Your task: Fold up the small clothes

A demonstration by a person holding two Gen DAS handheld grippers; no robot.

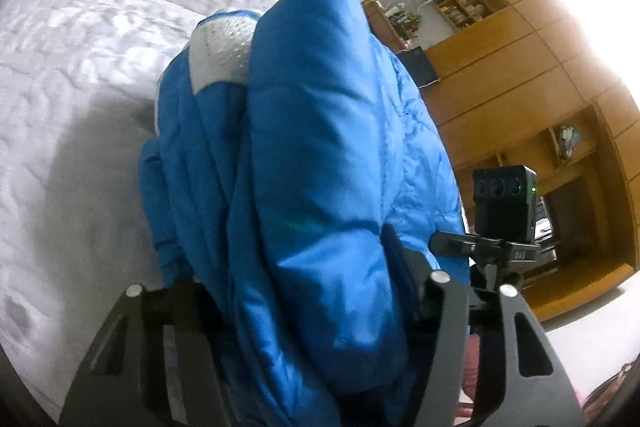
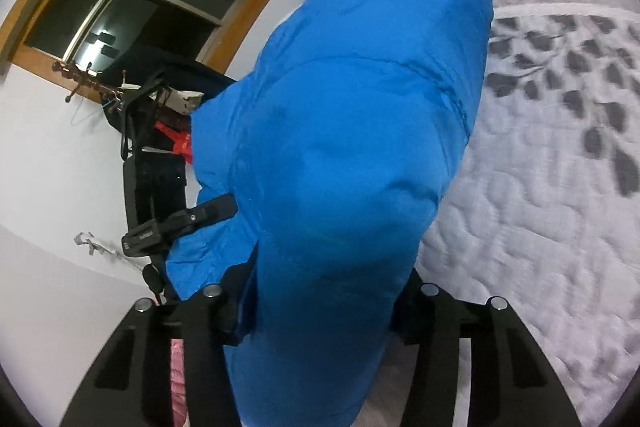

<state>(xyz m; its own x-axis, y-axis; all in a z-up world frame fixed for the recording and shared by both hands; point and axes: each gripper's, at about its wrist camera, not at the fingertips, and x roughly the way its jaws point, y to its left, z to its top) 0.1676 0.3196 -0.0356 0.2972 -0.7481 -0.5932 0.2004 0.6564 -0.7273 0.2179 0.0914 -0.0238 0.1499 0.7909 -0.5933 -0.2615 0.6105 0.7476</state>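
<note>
Both tongs, left [image 1: 304,291] and right [image 2: 320,307], clamp a puffy, quilted blue jacket [image 1: 320,155] above the textured grey bedspread [image 1: 80,75].

Both fisheye views bend hard at the edges, with black vignette in the corners and straight lines curving near the rim. In the left wrist view, strong glare burns out the upper right beyond the wooden cabinets [image 1: 520,75], washing that wall to white. The blue jacket [image 1: 320,167] is evenly lit, its near folds soft and slightly blurred. In the right wrist view the window [image 2: 132,11] is dark, with one small bright reflection in its glass. The grey bedspread [image 2: 560,147] right of the jacket smears with motion blur, more towards the rim.
</note>
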